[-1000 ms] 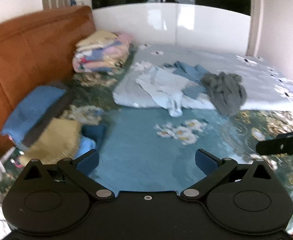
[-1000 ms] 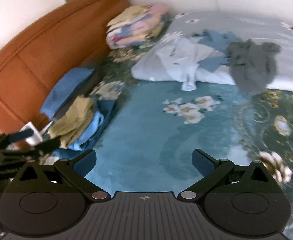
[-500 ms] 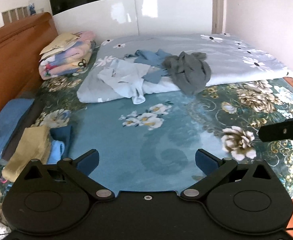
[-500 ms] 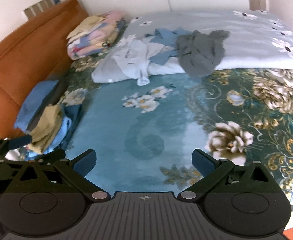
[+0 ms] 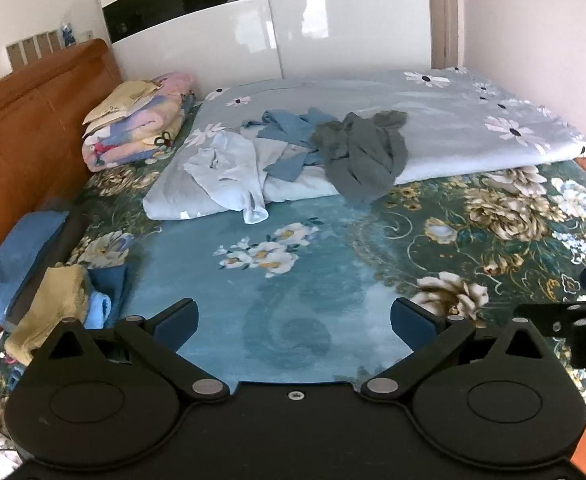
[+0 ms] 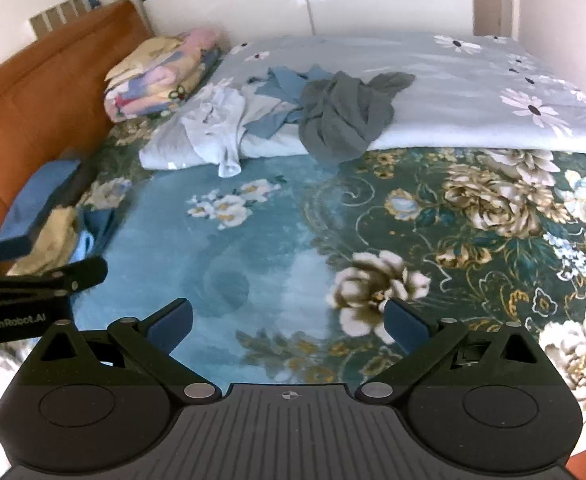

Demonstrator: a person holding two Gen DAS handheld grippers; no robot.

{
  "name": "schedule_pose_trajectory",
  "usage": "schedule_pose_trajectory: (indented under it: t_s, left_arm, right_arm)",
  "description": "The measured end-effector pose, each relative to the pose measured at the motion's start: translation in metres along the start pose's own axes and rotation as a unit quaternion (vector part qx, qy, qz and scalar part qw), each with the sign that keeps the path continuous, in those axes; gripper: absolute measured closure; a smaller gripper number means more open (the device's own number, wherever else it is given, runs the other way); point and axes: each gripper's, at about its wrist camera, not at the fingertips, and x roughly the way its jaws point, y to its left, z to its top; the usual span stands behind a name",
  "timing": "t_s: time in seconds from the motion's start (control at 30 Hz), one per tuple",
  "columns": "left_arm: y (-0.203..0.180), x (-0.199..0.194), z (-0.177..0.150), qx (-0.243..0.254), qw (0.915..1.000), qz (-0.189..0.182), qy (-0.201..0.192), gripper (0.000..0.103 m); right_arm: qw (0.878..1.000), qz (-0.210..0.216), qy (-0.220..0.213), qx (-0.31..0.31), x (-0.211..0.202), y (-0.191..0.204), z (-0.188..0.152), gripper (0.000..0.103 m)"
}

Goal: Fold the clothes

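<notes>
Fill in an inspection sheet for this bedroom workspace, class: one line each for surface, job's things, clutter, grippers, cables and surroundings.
Surface: bed with a teal floral cover, bare in the middle.
Job's things: grey garment, blue garment and pale blue garment lie crumpled on a folded quilt.
Clutter: folded blankets by the headboard; small clothes pile at the left edge.
Grippers: left gripper and right gripper both open, holding nothing.
Cables: nothing seen.
Surroundings: glossy white wardrobe behind.

Bare bedspread [image 5: 301, 280] before clothes pile [image 5: 313, 160]
</notes>
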Motion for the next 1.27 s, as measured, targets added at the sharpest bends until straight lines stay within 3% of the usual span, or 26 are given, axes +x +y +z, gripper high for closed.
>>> schedule_pose_trajectory:
  t_s: [0.37,1.27]
  left_arm:
    - [-0.033,-0.012,-0.004,-0.009,0.9990,0.038,0.019,0.002]
    - [-0.001,-0.018,-0.016,-0.044,0.9962,0.063,0.042,0.002]
  right_arm:
    - [1.000,0.027,0.012,-0.007,0.002,-0.032,0.002,0.000]
    - [0.998,0.052,0.019,-0.040,0.009,-0.001,0.003,0.000]
